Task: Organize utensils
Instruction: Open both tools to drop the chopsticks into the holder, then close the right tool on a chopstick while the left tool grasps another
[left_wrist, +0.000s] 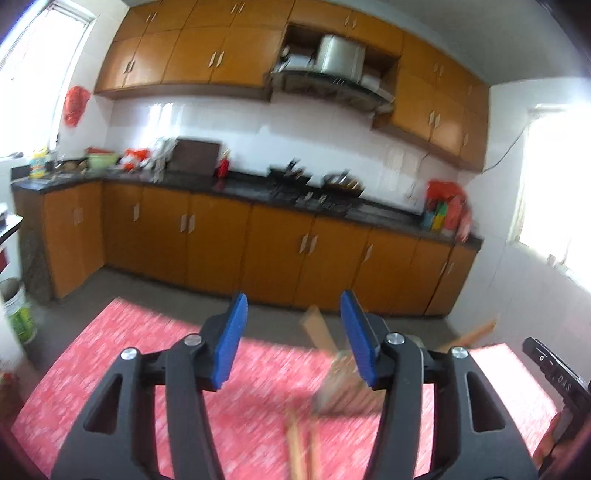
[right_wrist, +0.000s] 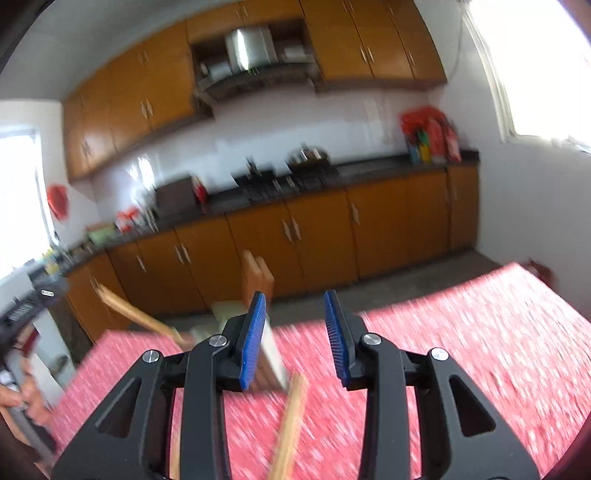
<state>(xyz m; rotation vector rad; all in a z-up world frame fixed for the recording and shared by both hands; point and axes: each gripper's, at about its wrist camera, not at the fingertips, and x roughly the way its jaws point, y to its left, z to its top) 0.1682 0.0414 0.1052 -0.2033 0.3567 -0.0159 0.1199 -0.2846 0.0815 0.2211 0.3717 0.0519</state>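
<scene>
Both views are motion-blurred. My left gripper (left_wrist: 293, 314) is open and empty above a table with a red patterned cloth (left_wrist: 110, 369). A utensil holder (left_wrist: 340, 387) with wooden handles (left_wrist: 316, 328) sticking up stands just inside its right finger. Wooden utensils (left_wrist: 299, 450) lie on the cloth below. My right gripper (right_wrist: 295, 314) is open and empty over the same cloth (right_wrist: 480, 350). The holder (right_wrist: 273, 358) sits by its left finger, with wooden handles (right_wrist: 258, 280) rising behind. A wooden utensil (right_wrist: 291, 424) lies between the fingers.
Orange kitchen cabinets (left_wrist: 221, 240) and a dark countertop (left_wrist: 243, 188) with a stove run along the far wall. The other gripper's body (left_wrist: 557, 376) shows at the right edge. A white bucket (left_wrist: 16, 310) stands on the floor at left.
</scene>
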